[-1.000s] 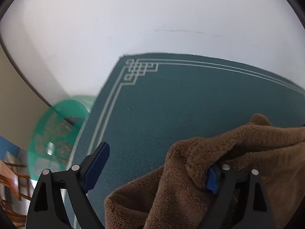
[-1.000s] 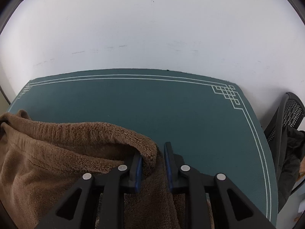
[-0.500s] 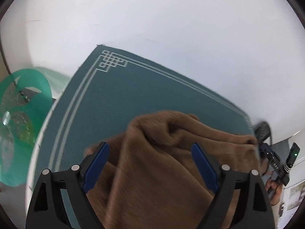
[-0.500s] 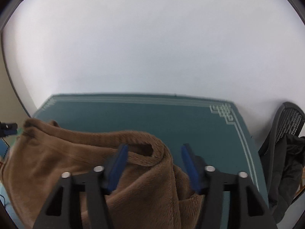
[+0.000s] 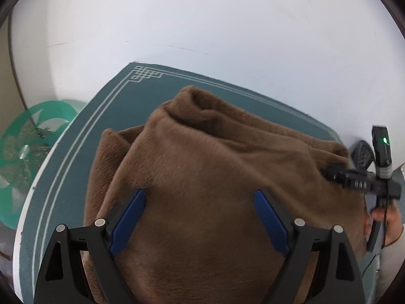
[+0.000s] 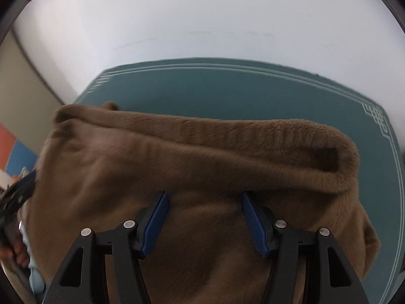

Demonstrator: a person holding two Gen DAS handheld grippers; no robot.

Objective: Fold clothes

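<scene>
Closest to you, at the bottom of the left wrist view, your left gripper (image 5: pixel 200 217) has its blue pads spread wide with nothing pinched; the brown fleece garment (image 5: pixel 222 182) lies under and between them. In the right wrist view your right gripper (image 6: pixel 203 217) also stands apart, less widely, over the same garment (image 6: pixel 202 167), its pads clear of the pile. The garment fills the lower half of both views, heaped in loose folds on the teal mat (image 6: pixel 227 93). Judge it as thick, plush and limp: light enough to lift with one pinch, but it will sag, drape and bunch, and the deep pile may slip from a shallow bite. Take it at a firm doubled edge, such as the ribbed, rolled hem (image 6: pixel 253 136) running across the middle of the right view, or the corner fold (image 5: pixel 114 139) at centre left of the left view, and bite deep. At the right edge of the left view you can see your other hand (image 5: pixel 387 217) on its handle. Beyond the garment the mat, bordered in pale lines with a knot motif (image 5: pixel 145 74) at its corner, lies flat. A green patterned disc (image 5: pixel 30 152) sits at the left edge, off the mat. Farthest back is a plain white wall (image 5: pixel 202 20).
</scene>
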